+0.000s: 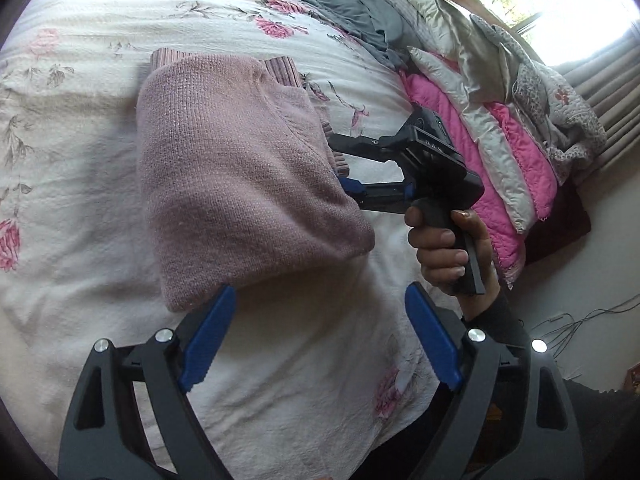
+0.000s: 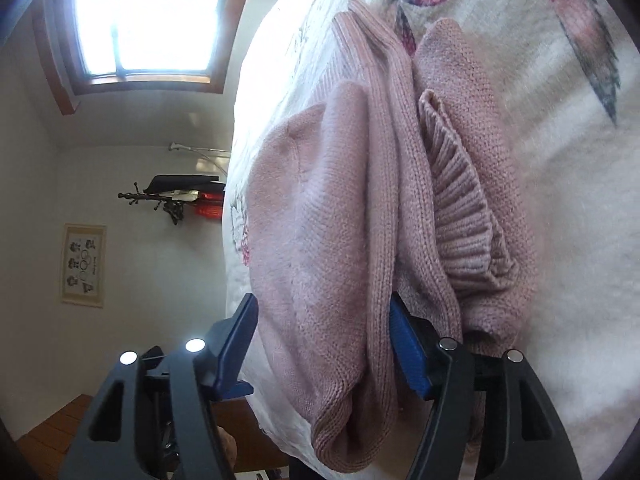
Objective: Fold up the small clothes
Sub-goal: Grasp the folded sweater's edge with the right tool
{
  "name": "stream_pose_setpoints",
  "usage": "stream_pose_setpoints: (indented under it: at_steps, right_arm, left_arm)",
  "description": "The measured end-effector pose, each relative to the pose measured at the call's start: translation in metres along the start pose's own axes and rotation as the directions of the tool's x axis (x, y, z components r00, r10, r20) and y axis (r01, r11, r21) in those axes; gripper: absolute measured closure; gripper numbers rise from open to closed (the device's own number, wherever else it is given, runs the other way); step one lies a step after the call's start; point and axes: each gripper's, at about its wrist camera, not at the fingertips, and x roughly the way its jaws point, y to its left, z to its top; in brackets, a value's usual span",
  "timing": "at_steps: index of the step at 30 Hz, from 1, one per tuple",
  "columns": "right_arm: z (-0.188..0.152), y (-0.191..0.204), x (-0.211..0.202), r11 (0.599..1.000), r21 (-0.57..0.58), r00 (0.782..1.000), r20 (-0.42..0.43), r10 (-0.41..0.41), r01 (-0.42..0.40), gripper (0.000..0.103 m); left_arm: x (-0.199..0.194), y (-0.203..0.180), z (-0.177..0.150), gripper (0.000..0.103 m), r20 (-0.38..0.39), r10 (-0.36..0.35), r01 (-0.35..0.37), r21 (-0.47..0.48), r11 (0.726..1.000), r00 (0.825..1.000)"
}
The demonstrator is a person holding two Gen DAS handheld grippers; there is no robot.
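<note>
The folded pink sweater (image 1: 240, 176) lies at frame centre on the floral bedspread (image 1: 80, 208). Left gripper (image 1: 320, 340): jaws wide open, empty, sweater's lower edge just above them. Right gripper (image 2: 320, 344): jaws partly open, straddling the sweater's folded edge; grip uncertain.

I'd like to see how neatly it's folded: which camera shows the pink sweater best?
The left wrist view: the whole folded sweater lies on the bedspread. The right wrist view shows only its bunched edges, close up, between the right gripper fingers.
</note>
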Motion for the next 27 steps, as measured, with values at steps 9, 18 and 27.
stream_pose_setpoints:
  at_steps: [9,18,27]
  right_arm:
    - [0.017,0.0,0.013,0.998,0.008,0.998,-0.031,-0.054,0.054,0.07]
    - [0.001,0.034,-0.023,0.974,-0.121,0.976,0.127,-0.179,0.194,0.086]
    - [-0.003,0.003,-0.033,0.954,-0.129,0.958,0.14,-0.251,0.269,0.079]
  left_arm:
    - [-0.001,0.002,-0.013,0.018,0.003,-0.033,0.033,-0.027,0.999,0.999]
    - [-0.006,0.005,-0.005,0.018,0.012,-0.041,0.042,-0.028,0.999,0.999]
    - [0.007,0.002,0.034,0.018,0.026,-0.053,0.052,0.015,0.999,0.998]
